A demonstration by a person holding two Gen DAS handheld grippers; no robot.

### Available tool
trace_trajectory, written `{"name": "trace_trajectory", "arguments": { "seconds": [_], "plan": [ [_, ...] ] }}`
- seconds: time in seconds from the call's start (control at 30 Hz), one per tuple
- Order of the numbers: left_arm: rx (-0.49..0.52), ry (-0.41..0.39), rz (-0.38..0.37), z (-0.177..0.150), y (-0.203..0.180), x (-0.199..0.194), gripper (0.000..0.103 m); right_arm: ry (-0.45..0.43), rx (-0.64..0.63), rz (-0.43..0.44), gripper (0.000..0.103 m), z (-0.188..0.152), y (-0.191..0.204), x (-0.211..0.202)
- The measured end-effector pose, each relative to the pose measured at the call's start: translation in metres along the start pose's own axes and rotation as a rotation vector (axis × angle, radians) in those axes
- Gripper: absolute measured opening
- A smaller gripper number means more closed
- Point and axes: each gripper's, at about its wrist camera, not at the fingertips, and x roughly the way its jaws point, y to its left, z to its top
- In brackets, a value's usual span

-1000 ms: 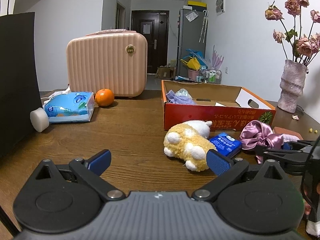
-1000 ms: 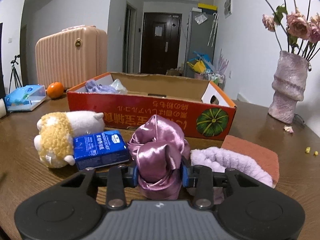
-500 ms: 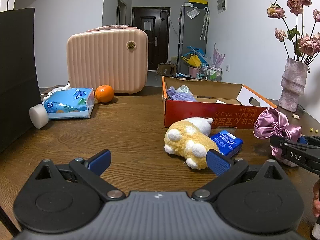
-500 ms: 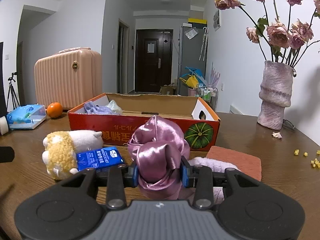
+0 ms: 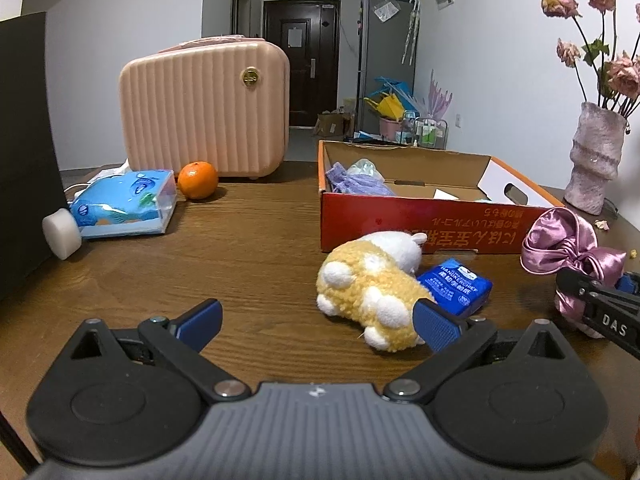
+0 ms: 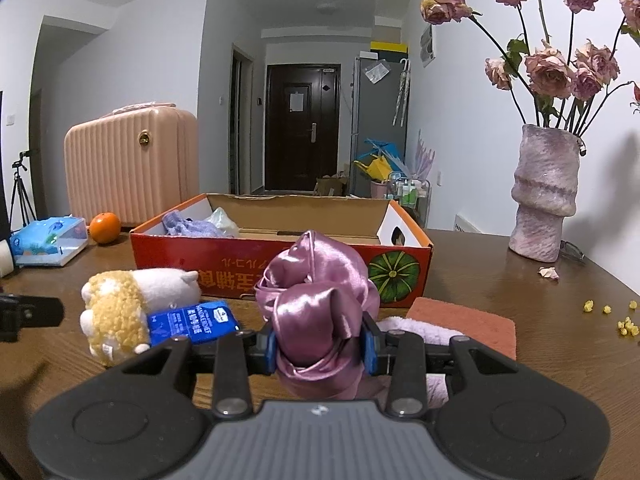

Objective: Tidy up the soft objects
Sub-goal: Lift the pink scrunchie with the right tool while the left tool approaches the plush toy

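Note:
My right gripper [image 6: 320, 346] is shut on a pink satin scrunchie [image 6: 316, 304] and holds it above the table in front of the red cardboard box [image 6: 280, 276]; the scrunchie also shows in the left wrist view [image 5: 568, 248]. My left gripper [image 5: 316, 324] is open and empty, low over the table near a yellow and white plush toy [image 5: 372, 284]. A blue tissue pack [image 5: 456, 286] leans on the plush. The box [image 5: 420, 224] holds a purple cloth [image 5: 352, 182]. A lilac fluffy cloth [image 6: 416, 328] and an orange towel [image 6: 464, 316] lie under my right gripper.
A pink suitcase [image 5: 206, 106], an orange [image 5: 197, 175], a blue tissue box [image 5: 124, 204] and a white roll [image 5: 62, 232] stand at the back left. A vase of dried roses [image 6: 546, 196] stands at the right. A dark panel [image 5: 20, 152] is at the far left.
My right gripper has lifted the scrunchie up off the table. The left gripper has stayed open and nearly still.

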Motion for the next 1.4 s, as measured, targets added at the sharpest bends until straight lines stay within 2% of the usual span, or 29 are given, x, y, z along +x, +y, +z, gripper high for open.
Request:
{"name": "trace_trajectory", "arguments": {
  "seconds": [0.33,0.7,1.03,1.4],
  "plan": [
    [-0.045,0.034,0.028,0.012,-0.011,0.026,0.103,-0.005,0.011,-0.013,0.038,0.0,-0.003,0.002],
    [-0.025,0.055,0.049,0.02,-0.03,0.049,0.103,-0.006,0.044,-0.027,0.038,0.002,-0.01,0.005],
    [-0.006,0.093,0.097,0.022,-0.036,0.074,0.103,-0.001,0.055,-0.022,0.038,0.002,-0.012,0.007],
    [0.049,0.101,0.095,0.015,-0.038,0.078,0.103,-0.002,0.055,-0.014,0.038,0.003,-0.013,0.005]
  ]
}}
